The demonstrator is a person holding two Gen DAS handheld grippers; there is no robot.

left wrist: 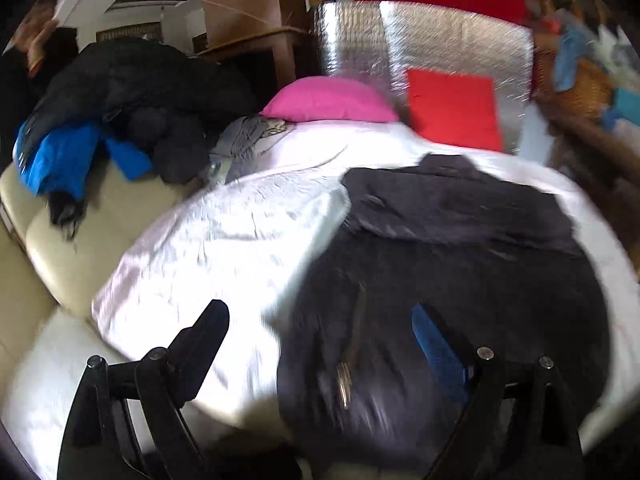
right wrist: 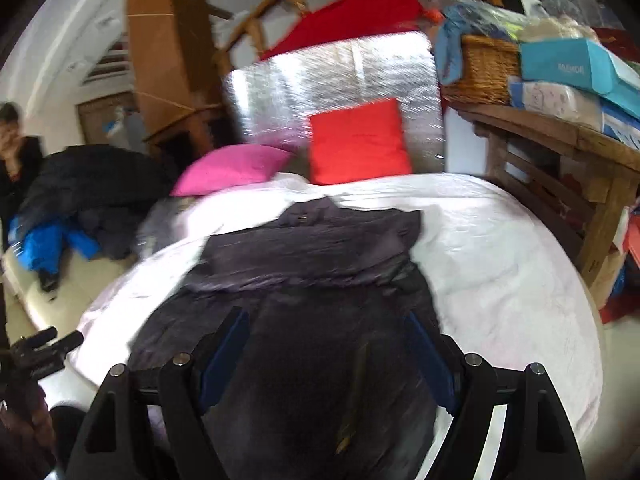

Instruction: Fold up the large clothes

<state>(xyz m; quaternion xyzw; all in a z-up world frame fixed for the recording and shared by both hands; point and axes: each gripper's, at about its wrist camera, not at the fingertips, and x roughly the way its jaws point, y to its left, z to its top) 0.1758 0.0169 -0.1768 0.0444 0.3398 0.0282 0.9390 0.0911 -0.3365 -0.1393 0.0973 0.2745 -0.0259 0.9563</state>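
A large dark purple-black padded jacket [left wrist: 460, 240] lies spread on a white sheet [left wrist: 208, 248], its upper part folded across the body. A zip runs down its near part. My left gripper [left wrist: 320, 340] hovers open over the jacket's left edge: the left finger is above the sheet and the blue-padded right finger [left wrist: 436, 348] above the dark fabric. In the right wrist view the same jacket [right wrist: 312, 248] fills the middle, and my right gripper [right wrist: 326, 344] stands open over its lower part. Neither gripper has anything pinched between its pads.
A heap of black and blue clothes [left wrist: 120, 120] lies on the cream cushion at left. A pink pillow [left wrist: 332, 100] and a red pillow [right wrist: 358, 142] lean at the back against a silver foil panel [right wrist: 340, 80]. A wooden table [right wrist: 560, 140] with a wicker basket and boxes stands right. A person [right wrist: 16, 152] sits far left.
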